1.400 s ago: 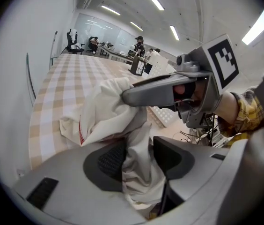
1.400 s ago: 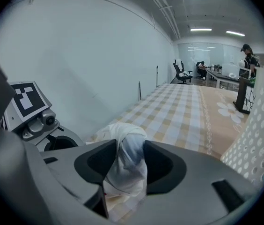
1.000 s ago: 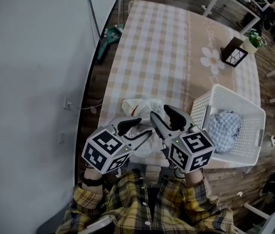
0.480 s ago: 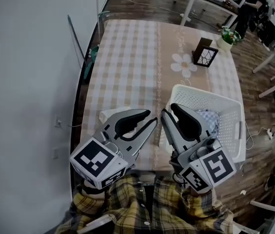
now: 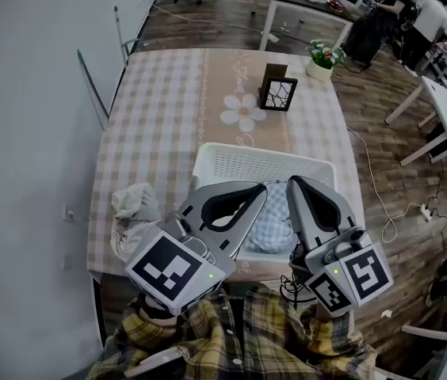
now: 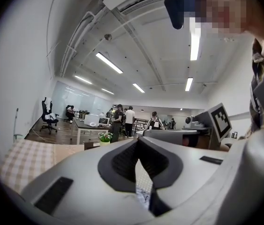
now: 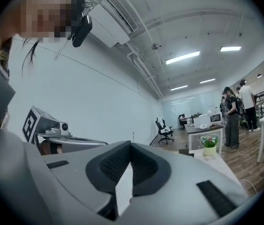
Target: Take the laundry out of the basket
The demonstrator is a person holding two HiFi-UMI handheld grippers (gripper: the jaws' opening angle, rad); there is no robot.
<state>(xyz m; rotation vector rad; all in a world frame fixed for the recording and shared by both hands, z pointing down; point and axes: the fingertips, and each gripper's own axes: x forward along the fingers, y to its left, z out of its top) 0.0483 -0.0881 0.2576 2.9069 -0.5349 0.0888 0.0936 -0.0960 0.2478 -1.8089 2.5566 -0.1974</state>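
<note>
A white plastic basket point(image 5: 257, 163) stands on the checked table point(image 5: 160, 109), near its front edge. Blue checked laundry point(image 5: 275, 222) lies in the basket, partly hidden behind my grippers. A crumpled white cloth point(image 5: 132, 204) lies on the table to the left of the basket. My left gripper point(image 5: 264, 190) point(image 6: 139, 140) and right gripper point(image 5: 290, 182) point(image 7: 131, 145) are held side by side, high over the basket's near side and pointing level. Both have just been closing and are now shut, with nothing between the jaws.
A small dark frame point(image 5: 277, 88) and a potted plant point(image 5: 322, 57) stand at the table's far end. A grey wall point(image 5: 25, 133) runs along the left. Desks, chairs and people point(image 5: 414, 14) fill the back right, and cables point(image 5: 398, 212) lie on the wooden floor.
Both grippers have risen and swung right, from beside the white cloth to above the basket. Their jaws went from open to shut, empty.
</note>
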